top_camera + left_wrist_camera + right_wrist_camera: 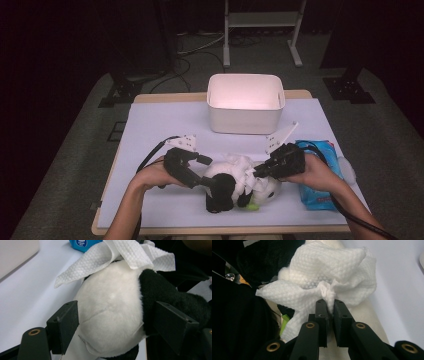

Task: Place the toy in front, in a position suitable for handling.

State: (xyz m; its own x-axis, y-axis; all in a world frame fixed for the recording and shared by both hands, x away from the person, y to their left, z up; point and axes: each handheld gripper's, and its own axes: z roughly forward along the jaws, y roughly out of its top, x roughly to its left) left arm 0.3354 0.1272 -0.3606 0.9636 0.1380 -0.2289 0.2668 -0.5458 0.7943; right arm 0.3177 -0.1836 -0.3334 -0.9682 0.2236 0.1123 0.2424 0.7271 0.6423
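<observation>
Both hands lie low: right gripper [329, 305] pinches wipe [329, 272]; left gripper [117, 322] gapes around panda [112, 312].

Plush panda's [235, 186] face under the white wipe [243, 167]; blue wipe pack [83, 244] cut by the top edge.

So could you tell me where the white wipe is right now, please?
In the high view the white wipe lies on the panda plush toy at the table's near edge, pinched by the right gripper.

Light from above glares off the white bin [245, 102], the room beyond it dark, close views slightly soft.
</observation>
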